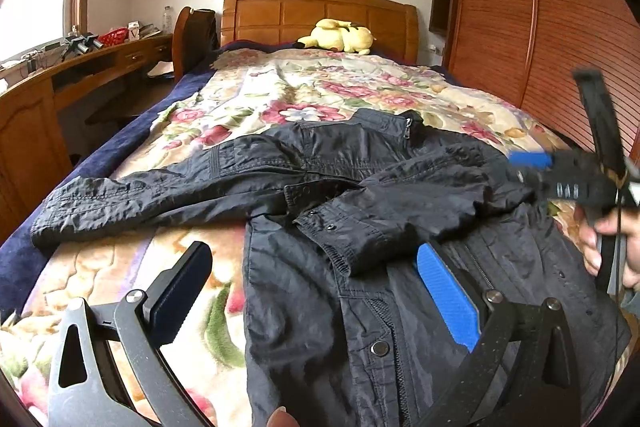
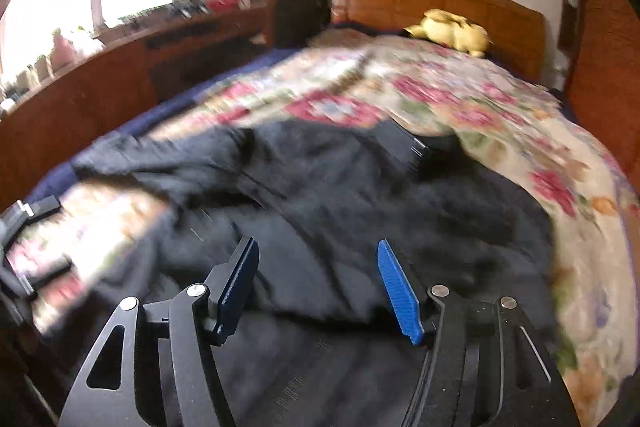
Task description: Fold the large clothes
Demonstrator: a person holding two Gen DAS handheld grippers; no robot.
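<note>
A black jacket (image 1: 360, 211) lies front up on the floral bedspread (image 1: 304, 95). Its left sleeve stretches out to the left; its right sleeve is folded across the chest, cuff near the middle. My left gripper (image 1: 316, 291) is open and empty, hovering over the jacket's lower front, one finger over the bedspread, the blue pad (image 1: 448, 299) over the fabric. My right gripper (image 2: 316, 291) is open and empty above the jacket (image 2: 320, 203); this view is motion-blurred. It also shows in the left wrist view (image 1: 532, 163) at the right, over the jacket's right shoulder.
A yellow plush toy (image 1: 340, 37) lies by the wooden headboard (image 1: 320, 15). A wooden desk (image 1: 80, 75) with clutter and a chair (image 1: 192, 39) stand left of the bed. A slatted wooden wardrobe (image 1: 532, 27) stands on the right.
</note>
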